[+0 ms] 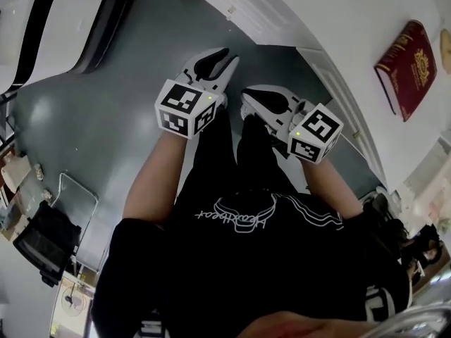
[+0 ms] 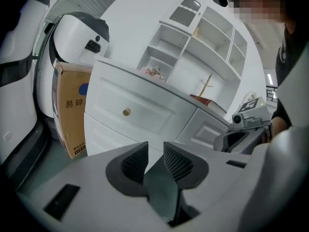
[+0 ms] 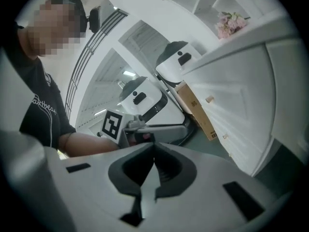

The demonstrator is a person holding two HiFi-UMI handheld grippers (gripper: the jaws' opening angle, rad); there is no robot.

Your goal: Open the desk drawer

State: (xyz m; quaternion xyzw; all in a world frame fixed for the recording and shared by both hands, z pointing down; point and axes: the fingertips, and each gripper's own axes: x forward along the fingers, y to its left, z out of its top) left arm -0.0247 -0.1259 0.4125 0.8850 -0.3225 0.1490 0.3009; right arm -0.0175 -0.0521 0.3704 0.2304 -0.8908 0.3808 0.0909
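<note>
Desk drawer (image 2: 145, 117), shut flush in the white desk (image 2: 203, 129), faces your left gripper (image 2: 155, 147). Its long axis runs along the desk front, from upper left to lower right in the left gripper view. A white shelf unit (image 2: 203, 42) rises from the back of the desktop. Grey-green floor (image 1: 106, 118) spreads beneath you, and both grippers hang low above it, well apart from the desk. A rounded white machine (image 2: 77, 33) stands past the desk's left end. A cardboard box (image 2: 70, 115) stands upright between that machine and the desk, just beside the drawer's left end but clear of its front. A red book (image 1: 406, 67) lies flat on the desktop, and pink flowers (image 3: 231, 23) sit in a lower shelf compartment. The drawer's small round brass knob (image 2: 126, 112) sits near the middle of its panel and shows in full above your left jaws. Those jaws stand slightly apart with only floor between them. On your right gripper (image 3: 153, 146), the jaw tips meet, closed on nothing.
</note>
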